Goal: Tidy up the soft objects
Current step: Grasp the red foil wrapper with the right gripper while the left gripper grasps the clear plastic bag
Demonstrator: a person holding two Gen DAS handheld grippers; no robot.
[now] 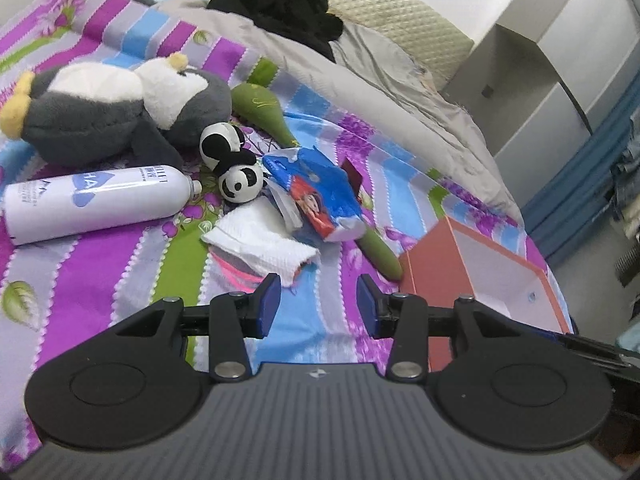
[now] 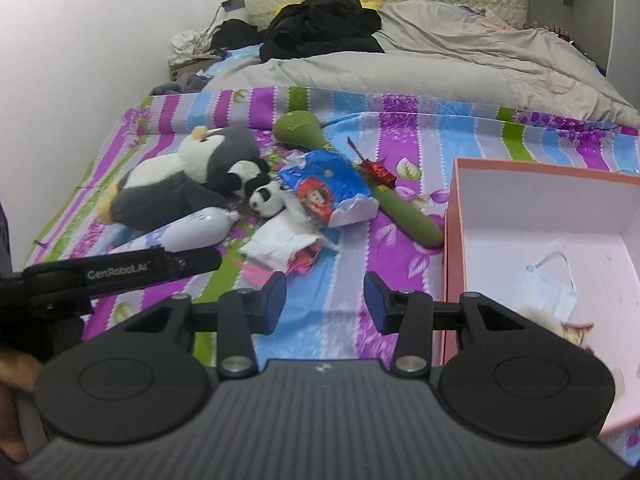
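On the striped bedspread lie a grey and white plush penguin [image 1: 116,108] [image 2: 188,176], a small plush panda [image 1: 236,168] [image 2: 264,196], a green plush stick [image 1: 260,108] [image 2: 360,184], a blue tissue pack [image 1: 320,192] [image 2: 332,188] and a white cloth [image 1: 260,240] [image 2: 280,244]. My left gripper [image 1: 318,304] hovers open just in front of the white cloth, nothing between its fingers. My right gripper [image 2: 325,302] is open too, above bare bedspread, left of the pink box [image 2: 540,240] [image 1: 480,276]. The left gripper's body [image 2: 120,270] shows in the right wrist view.
A white spray bottle [image 1: 96,200] [image 2: 192,228] lies beside the penguin. A grey duvet [image 2: 440,68] and black clothes [image 2: 320,24] cover the far part of the bed. A small furry thing [image 2: 560,320] sits in the box. A white cabinet [image 1: 560,60] stands beyond the bed.
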